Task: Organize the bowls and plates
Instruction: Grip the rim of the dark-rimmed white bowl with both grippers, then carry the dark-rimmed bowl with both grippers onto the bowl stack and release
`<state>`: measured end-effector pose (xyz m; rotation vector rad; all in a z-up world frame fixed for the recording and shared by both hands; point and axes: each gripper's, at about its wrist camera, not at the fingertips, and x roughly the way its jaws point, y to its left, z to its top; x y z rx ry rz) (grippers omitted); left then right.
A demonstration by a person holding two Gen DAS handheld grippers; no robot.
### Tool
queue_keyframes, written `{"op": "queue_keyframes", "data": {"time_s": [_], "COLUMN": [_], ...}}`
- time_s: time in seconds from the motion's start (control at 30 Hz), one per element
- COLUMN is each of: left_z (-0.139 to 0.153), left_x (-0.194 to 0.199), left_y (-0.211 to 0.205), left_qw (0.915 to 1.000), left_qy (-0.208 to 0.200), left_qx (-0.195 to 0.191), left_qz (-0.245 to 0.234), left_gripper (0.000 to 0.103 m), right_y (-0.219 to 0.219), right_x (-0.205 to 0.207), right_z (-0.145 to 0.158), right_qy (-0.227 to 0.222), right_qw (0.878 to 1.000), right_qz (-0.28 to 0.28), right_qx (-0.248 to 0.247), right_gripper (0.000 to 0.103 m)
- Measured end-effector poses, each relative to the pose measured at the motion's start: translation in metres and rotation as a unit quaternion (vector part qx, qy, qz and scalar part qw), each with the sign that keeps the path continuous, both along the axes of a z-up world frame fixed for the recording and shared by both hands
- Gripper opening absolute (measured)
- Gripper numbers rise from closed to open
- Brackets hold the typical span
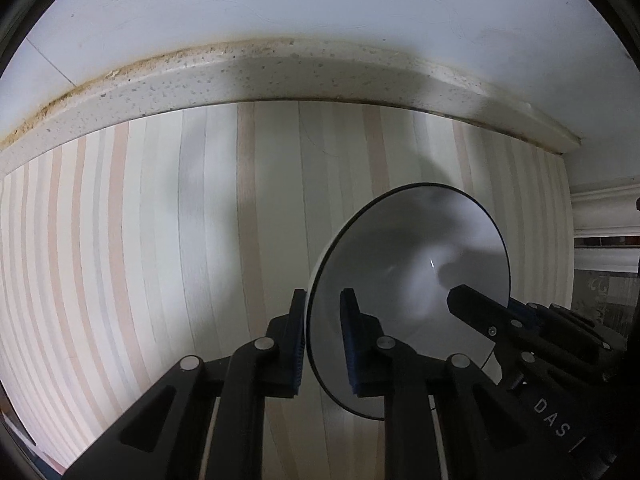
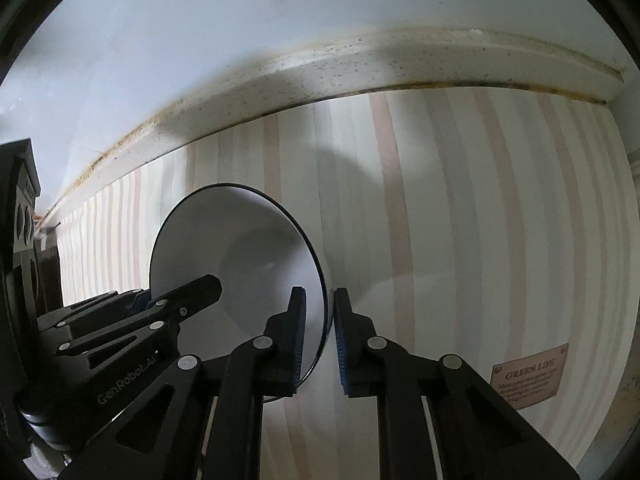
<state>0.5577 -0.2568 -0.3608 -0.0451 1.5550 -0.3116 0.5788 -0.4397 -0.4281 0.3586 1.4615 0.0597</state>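
A white bowl with a dark rim (image 1: 416, 256) is held above a striped mat (image 1: 160, 240) by both grippers. My left gripper (image 1: 324, 344) straddles the bowl's left rim, one finger outside and one inside, closed on the wall. The right gripper (image 1: 484, 320) enters that view from the right, over the bowl's right rim. In the right wrist view my right gripper (image 2: 320, 344) clamps the bowl's (image 2: 240, 256) right rim, and the left gripper (image 2: 180, 300) holds the opposite rim.
The striped mat (image 2: 460, 220) lies on a speckled counter whose raised edge (image 1: 280, 76) meets a white wall (image 1: 320, 0). A brown "GREEN LIFE" label (image 2: 528, 376) sits on the mat at lower right. A dark object (image 2: 20, 208) stands at far left.
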Motion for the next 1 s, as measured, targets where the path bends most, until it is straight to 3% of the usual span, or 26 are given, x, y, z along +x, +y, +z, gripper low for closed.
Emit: {"op": "queue_keyframes", "data": {"time_s": [0.4,1.0], "left_z": [0.024,0.101], "left_x": [-0.004,-0.039], "left_y": [-0.008,0.002], "left_qw": [0.9998,0.9969], "left_qy": [-0.015,-0.072], "left_qx": [0.009,0.001], "left_qz": [-0.003,-0.033], "left_gripper": [0.014,0.014], "right_y": [-0.001,0.008], "right_x": [-0.001,-0.045], "right_z": [0.004,0.083], "right_qy": [0.0,-0.052], "right_qw": [1.0,0.998], "right_qz": [0.003,0.012], "right_qx": [0.008,0.013], "right_gripper": [0.014,0.014]}}
